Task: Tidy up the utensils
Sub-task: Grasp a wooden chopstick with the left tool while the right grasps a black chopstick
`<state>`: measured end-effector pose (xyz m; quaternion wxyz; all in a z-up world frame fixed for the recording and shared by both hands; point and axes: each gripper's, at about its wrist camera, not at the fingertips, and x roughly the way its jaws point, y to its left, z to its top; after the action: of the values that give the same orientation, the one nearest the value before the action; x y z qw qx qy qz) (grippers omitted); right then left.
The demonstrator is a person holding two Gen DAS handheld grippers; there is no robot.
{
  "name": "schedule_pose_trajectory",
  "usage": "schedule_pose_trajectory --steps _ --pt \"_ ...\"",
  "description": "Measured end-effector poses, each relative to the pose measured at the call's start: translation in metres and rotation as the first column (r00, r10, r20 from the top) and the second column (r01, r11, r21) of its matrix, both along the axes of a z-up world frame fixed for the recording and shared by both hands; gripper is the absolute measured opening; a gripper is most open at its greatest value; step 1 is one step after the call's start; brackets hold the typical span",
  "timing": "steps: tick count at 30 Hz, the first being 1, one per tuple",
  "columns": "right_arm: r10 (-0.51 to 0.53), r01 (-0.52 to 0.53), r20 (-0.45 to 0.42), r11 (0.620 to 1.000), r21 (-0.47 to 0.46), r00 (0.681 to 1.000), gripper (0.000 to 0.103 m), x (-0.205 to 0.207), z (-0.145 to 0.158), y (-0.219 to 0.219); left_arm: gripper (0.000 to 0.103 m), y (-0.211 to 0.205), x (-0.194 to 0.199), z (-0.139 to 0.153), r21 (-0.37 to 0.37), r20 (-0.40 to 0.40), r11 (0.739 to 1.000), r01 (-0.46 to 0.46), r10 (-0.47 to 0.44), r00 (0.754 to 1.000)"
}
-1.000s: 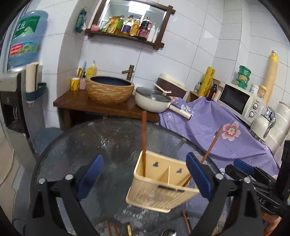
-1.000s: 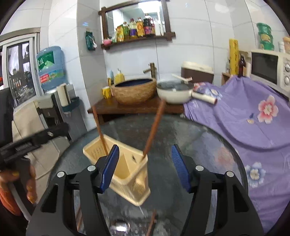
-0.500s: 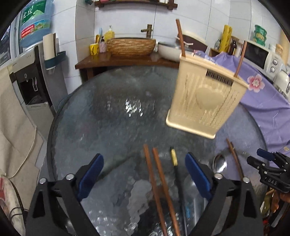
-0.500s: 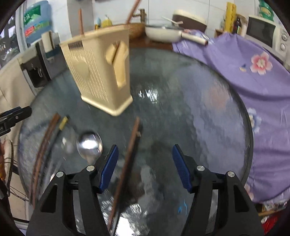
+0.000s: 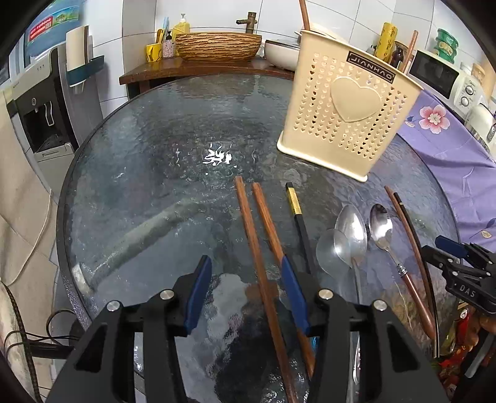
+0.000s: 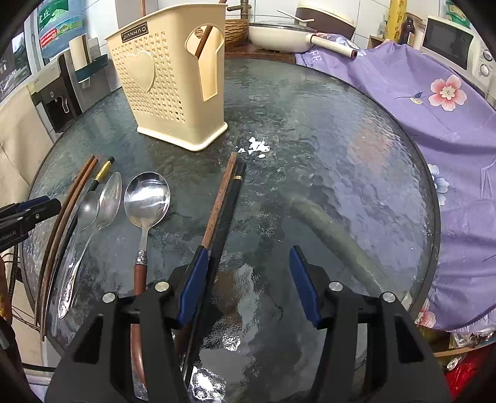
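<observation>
Cream utensil holder (image 5: 347,108) upright on glass table (image 5: 155,173), two chopsticks (image 5: 304,15) inside.

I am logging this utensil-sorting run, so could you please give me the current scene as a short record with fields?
surface: round glass table
holder: cream utensil caddy, upright, two brown chopsticks already in it
loose chopsticks: brown pair, black one with gold band, brown and black pair
loose spoons: two nested steel spoons, one brown-handled spoon
left gripper: open, over the brown pair
right gripper: open, holding nothing
</observation>
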<state>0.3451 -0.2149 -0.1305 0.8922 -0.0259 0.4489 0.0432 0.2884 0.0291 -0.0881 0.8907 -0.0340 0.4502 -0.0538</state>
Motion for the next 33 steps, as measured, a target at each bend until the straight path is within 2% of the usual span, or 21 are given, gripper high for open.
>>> schedule_pose_trajectory --steps 5,12,15,20,24,33 --pt "-0.030 0.030 -0.014 1.000 0.005 0.999 0.050 0.002 -0.002 -0.004 0.042 -0.007 0.000 -0.004 0.005 -0.010 1.000 0.013 -0.013 1.000" --pt "-0.017 0.017 -0.013 1.000 -0.002 1.000 0.044 0.006 -0.001 -0.004 0.034 -0.006 0.002 -0.007 0.012 -0.016 1.000 0.006 -0.005 1.000" --pt "-0.019 0.019 -0.017 1.000 -0.006 1.000 0.043 0.013 0.000 -0.002 0.030 -0.009 0.007 -0.008 0.037 -0.028 0.999 0.017 -0.016 0.999" --pt "-0.008 0.007 -0.045 1.000 -0.011 0.999 0.041 0.028 0.002 0.004 0.029 -0.016 0.025 -0.008 0.054 -0.044 0.998 0.027 -0.025 0.999" --pt "-0.004 0.004 -0.065 1.000 -0.003 0.998 0.039 0.043 0.003 0.005 0.025 -0.025 0.041 -0.008 0.080 -0.061 0.996 0.044 -0.039 0.997" --pt "-0.014 0.014 -0.073 1.000 -0.005 0.997 0.021 0.075 0.006 0.012 0.013 -0.031 0.063 -0.009 0.126 -0.044 0.992 0.032 -0.027 0.999"
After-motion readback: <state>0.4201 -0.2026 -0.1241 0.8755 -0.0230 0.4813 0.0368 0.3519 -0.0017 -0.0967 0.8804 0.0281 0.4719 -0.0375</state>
